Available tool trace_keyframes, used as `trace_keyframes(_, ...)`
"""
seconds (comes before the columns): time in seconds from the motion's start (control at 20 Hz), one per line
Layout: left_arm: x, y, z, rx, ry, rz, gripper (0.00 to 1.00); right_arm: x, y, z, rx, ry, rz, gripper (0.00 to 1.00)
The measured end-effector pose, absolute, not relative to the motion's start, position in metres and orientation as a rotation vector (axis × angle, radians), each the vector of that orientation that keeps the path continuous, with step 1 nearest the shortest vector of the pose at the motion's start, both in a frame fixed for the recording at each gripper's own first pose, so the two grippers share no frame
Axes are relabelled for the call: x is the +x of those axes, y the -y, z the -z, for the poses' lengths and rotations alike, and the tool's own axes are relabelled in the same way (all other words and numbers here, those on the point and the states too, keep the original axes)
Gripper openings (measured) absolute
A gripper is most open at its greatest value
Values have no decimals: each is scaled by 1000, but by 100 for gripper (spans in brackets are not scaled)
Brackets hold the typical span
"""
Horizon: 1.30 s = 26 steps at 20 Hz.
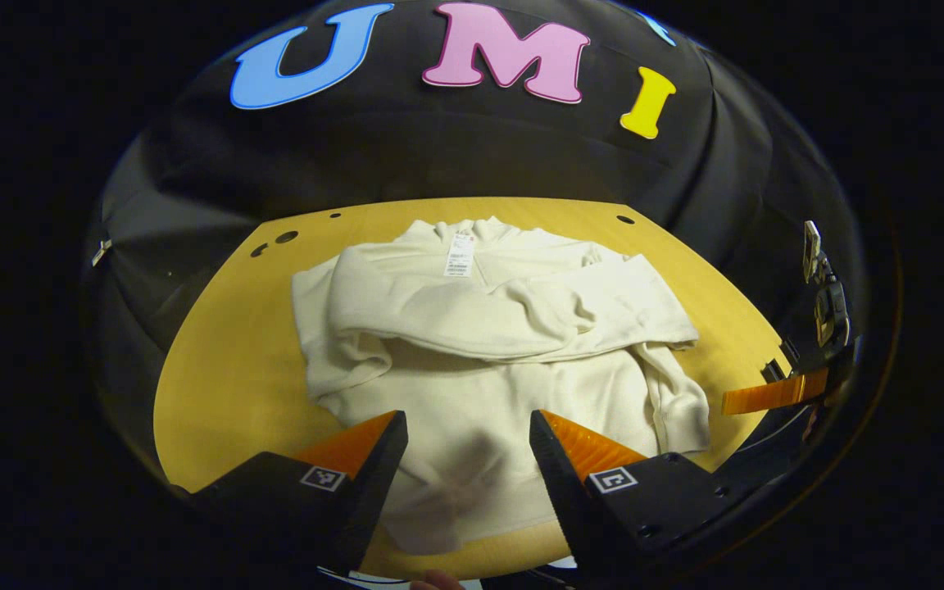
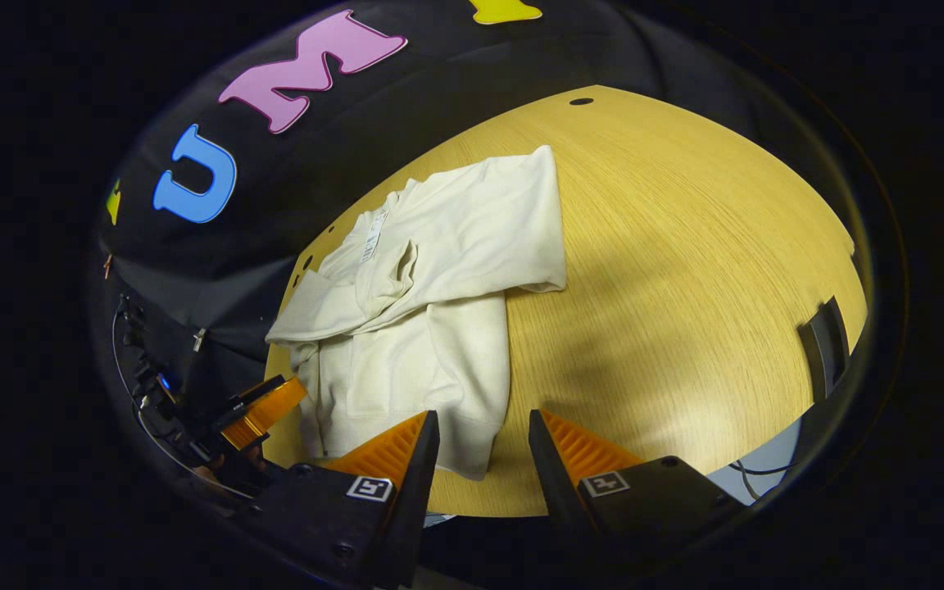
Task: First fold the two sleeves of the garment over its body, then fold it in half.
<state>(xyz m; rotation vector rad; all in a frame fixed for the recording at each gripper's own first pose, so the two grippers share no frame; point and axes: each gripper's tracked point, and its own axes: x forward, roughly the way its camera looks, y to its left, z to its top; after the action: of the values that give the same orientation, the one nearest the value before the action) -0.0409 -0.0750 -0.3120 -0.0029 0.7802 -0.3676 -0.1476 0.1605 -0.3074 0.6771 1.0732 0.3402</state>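
Garment point(image 1: 488, 344): cream, sleeves folded across body, flat on bench point(image 1: 226, 369). Left tongs point(image 1: 468, 451): apart, above its near hem. Right tongs point(image 2: 484, 451): apart, beside its hem corner.

The wooden table point(image 1: 226, 360) has a pale, yellowish top with fine grain, and its bare surface spreads wide in the right gripper view point(image 2: 685, 287). Small round holes point(image 1: 286, 237) pierce the table near its far edge, one large and a few smaller beside it, and another hole point(image 1: 625, 220) sits at the table's opposite far corner; a single dark hole point(image 2: 581, 102) lies near the far edge in the right gripper view. A dark curved bracket point(image 2: 823, 344) stands at the table's edge. Thin cables point(image 2: 755, 475) trail just beyond the table's near rim. Black cloth point(image 1: 456, 156) hangs behind the table.
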Motion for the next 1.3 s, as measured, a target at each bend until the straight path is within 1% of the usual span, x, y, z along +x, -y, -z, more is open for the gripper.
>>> trace_keyframes(0.25,-69,45,325,-11,-827,332,92,-161,-173,319,598,-1136,-350,71)
trace_keyframes(0.55,-92,29,358,-18,-930,297,92,-158,-189,334,527,-1183,-354,71)
trace_keyframes(0.6,-95,30,364,-19,-947,298,92,-153,-191,333,516,-1175,-356,71)
trace_keyframes(0.65,-96,29,369,-18,-960,293,88,-149,-193,334,498,-1167,-353,71)
trace_keyframes(0.7,-96,30,375,-14,-975,291,92,-144,-193,335,474,-1160,-351,71)
trace_keyframes(0.85,-93,32,380,30,-975,287,95,-138,-198,339,363,-1138,-348,68)
trace_keyframes(0.9,-93,33,380,39,-968,278,89,-138,-199,340,315,-1122,-354,66)
trace_keyframes(0.95,-93,33,380,33,-963,262,95,-136,-202,340,263,-1095,-362,66)
trace_keyframes(1.05,-94,38,382,31,-959,273,92,-138,-202,341,195,-1053,-360,64)
trace_keyframes(1.1,-95,42,380,33,-958,292,80,-139,-206,340,207,-1033,-360,60)
trace_keyframes(1.15,-96,48,380,25,-958,319,77,-143,-212,338,243,-1032,-372,64)
trace_keyframes(1.2,-95,53,378,3,-955,344,58,-145,-218,339,299,-1040,-379,37)
trace_keyframes(1.25,-92,56,376,-30,-956,340,39,-146,-219,336,336,-1054,-386,17)
trace_keyframes(1.3,-91,56,377,-55,-959,333,21,-147,-220,335,352,-1071,-410,17)
